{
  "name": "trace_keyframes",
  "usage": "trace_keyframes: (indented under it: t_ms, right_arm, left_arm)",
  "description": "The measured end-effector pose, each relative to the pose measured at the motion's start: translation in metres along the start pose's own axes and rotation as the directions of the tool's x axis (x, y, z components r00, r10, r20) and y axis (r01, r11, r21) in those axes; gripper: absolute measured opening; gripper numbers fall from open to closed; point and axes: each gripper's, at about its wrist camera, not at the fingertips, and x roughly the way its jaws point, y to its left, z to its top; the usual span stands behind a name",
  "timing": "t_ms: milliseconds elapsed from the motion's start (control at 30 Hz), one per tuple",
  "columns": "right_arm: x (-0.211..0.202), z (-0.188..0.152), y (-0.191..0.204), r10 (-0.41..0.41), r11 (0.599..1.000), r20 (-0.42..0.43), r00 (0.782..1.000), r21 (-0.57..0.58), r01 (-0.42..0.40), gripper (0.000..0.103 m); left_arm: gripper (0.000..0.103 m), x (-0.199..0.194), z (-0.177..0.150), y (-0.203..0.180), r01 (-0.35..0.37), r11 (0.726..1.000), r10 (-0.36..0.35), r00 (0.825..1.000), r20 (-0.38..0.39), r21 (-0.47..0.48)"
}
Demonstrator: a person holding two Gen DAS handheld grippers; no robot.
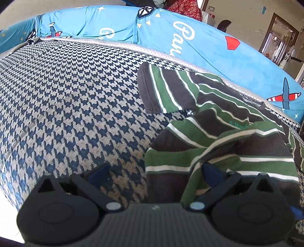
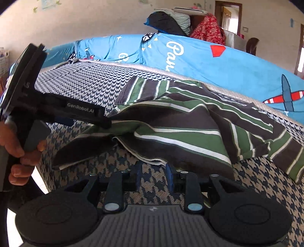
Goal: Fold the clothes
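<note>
A green, dark grey and white striped shirt (image 1: pixel 218 121) (image 2: pixel 180 121) lies crumpled on the houndstooth mattress (image 1: pixel 66 95) (image 2: pixel 256 180), one sleeve spread toward the far edge. In the left wrist view my left gripper (image 1: pixel 154 173) stands wide open. Its right finger (image 1: pixel 210 174) rests over the shirt's near fold and its left finger is over bare mattress. The right wrist view shows that left gripper (image 2: pixel 89 121) at the shirt's left fold. My right gripper (image 2: pixel 153 172) is narrowly open, with only mattress between its pads. The shirt's hem (image 2: pixel 152 161) lies just beyond its tips.
A blue printed sheet (image 1: pixel 190 47) (image 2: pixel 209 62) is bunched along the mattress's far edge. Piled clothes (image 2: pixel 207 28) and a doorway (image 2: pixel 228 15) are behind it. A person's hand (image 2: pixel 17 150) grips the left tool's handle. The mattress drops off at the near left corner (image 2: pixel 43 180).
</note>
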Motion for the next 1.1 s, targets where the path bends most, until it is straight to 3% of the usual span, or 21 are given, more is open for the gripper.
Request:
trace_keyframes:
  t_ms: [333,533,733,967,1100]
  right_arm:
    - [0.027,-0.001,0.022,-0.090,0.979,0.001,0.996,-0.185,0.088,0.030]
    - [0.035,-0.002,0.032,-0.083,0.965,0.010,0.996,-0.249,0.083,0.030]
    - [0.047,-0.001,0.043,-0.120,0.942,0.050,0.992,-0.309,0.130,0.031]
    - [0.051,-0.003,0.059,-0.181,0.885,0.087,0.980,-0.420,0.201,0.034]
    - [0.049,-0.005,0.063,-0.174,0.868,0.104,0.979,-0.454,0.202,0.034]
  left_arm:
    - [0.103,0.002,0.003,0.008,0.006,1.000,-0.006,1.000,-0.003,-0.013]
    - [0.103,0.006,0.004,0.010,0.005,1.000,-0.005,1.000,-0.007,-0.015]
    - [0.103,0.009,0.006,0.010,0.004,1.000,-0.004,1.000,-0.009,-0.012]
    - [0.103,0.010,0.006,0.012,0.003,1.000,-0.003,1.000,-0.012,-0.011]
    - [0.103,0.011,0.007,0.013,0.002,1.000,-0.002,1.000,-0.015,-0.017]
